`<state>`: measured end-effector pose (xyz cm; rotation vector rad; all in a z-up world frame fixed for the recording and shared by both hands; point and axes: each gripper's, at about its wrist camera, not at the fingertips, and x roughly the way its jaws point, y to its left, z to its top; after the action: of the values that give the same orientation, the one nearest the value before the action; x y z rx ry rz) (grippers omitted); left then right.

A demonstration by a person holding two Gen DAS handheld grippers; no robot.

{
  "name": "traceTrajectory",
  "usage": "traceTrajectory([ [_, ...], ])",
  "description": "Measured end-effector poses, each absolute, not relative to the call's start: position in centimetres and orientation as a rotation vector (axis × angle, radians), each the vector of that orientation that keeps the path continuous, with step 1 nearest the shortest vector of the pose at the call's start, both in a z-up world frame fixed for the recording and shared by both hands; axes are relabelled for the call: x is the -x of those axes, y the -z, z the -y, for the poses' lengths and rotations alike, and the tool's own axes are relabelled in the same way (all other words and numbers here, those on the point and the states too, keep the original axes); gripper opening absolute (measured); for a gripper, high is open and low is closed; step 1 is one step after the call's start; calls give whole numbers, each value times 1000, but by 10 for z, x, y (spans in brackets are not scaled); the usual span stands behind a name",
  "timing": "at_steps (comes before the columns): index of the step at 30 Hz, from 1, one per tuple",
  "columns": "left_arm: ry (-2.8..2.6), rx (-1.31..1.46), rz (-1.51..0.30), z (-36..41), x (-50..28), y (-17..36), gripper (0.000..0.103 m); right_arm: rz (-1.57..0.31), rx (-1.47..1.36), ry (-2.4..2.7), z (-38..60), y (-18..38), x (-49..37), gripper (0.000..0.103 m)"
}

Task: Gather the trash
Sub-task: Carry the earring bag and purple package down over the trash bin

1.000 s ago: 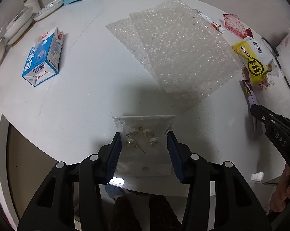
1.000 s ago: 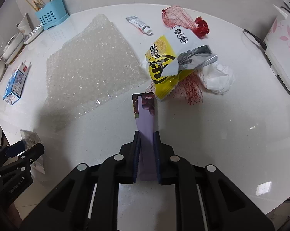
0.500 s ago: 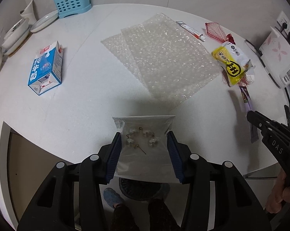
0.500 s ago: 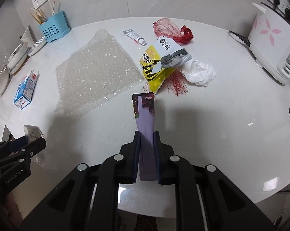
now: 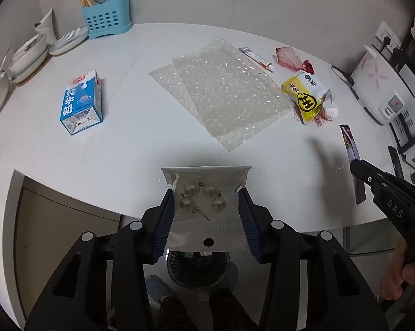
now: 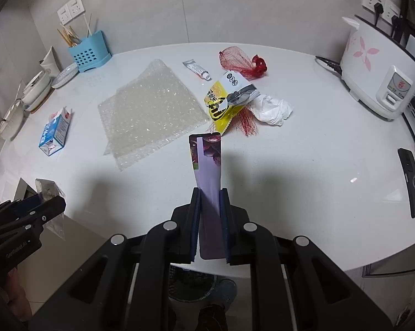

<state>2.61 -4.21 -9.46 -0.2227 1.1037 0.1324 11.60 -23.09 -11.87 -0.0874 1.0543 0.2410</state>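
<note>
My left gripper [image 5: 206, 198] is shut on a clear plastic bag of pearl beads [image 5: 204, 207], held beyond the table's front edge above a dark waste basket [image 5: 199, 270] on the floor. My right gripper [image 6: 209, 193] is shut on a purple wrapper strip [image 6: 207, 165], held above the table's front edge. Trash on the white table [image 6: 304, 165]: bubble wrap [image 6: 149, 110], a yellow snack bag [image 6: 224, 96], red mesh netting [image 6: 237, 60], crumpled white tissue [image 6: 273, 107], a small tube [image 6: 196, 69] and a blue milk carton [image 5: 82, 102].
A blue utensil holder [image 5: 106, 19] and stacked dishes [image 5: 36, 52] stand at the back left. A white rice cooker [image 6: 383, 74] stands at the right, with a dark remote [image 6: 411, 182] near the right edge. My shoes show on the floor beside the basket.
Both grippers have pulled back and up from the table with their items. The left one's bag has moved from over the tabletop to past its edge, above the basket.
</note>
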Motion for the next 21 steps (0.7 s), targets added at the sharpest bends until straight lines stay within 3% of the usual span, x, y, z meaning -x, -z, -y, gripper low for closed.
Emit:
traceTrajectory([
  [13, -81, 211, -1090, 51, 38, 90, 45, -1000, 111, -326, 230, 105, -34, 13],
  [21, -50, 205, -1131, 62, 76, 120, 45, -1017, 128, -398, 227, 129, 17, 13],
])
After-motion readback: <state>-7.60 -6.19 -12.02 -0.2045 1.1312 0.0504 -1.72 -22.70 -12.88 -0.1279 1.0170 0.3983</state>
